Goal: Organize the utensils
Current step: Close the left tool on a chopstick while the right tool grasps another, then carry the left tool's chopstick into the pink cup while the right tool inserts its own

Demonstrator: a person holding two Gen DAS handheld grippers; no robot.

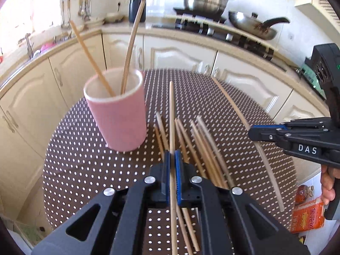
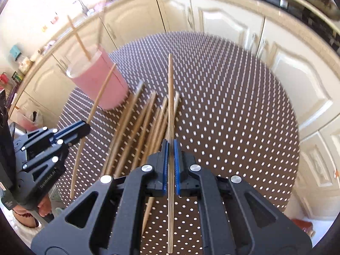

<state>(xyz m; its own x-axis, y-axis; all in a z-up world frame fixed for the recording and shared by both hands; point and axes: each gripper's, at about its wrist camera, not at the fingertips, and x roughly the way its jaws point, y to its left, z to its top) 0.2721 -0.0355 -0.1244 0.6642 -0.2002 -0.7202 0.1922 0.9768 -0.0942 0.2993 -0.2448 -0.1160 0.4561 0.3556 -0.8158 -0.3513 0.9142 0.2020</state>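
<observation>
Clamped in my left tool (image 1: 172, 159) is one chopstick (image 1: 171, 110), lifted off the bench (image 1: 89, 170); my right tool (image 2: 170, 148) is pinched shut on another chopstick (image 2: 170, 97). Loose chopsticks (image 1: 204, 144) lie just beside the pink cup (image 1: 119, 114), which holds two more. Bench's right half is bare to its rounded edge. I read "DAS" on the right tool's body.

Surface (image 1: 85, 165): dark brown w/ white polka dots. Cup (image 1: 119, 116) at 10 o'clock: pink outside, white inside. Chopsticks (image 1: 204, 148): pale tan wood. Both grippers black w/ blue pads: left gripper (image 1: 172, 155), right gripper (image 2: 170, 144). Cabinets (image 1: 180, 57) at 12: cream.
</observation>
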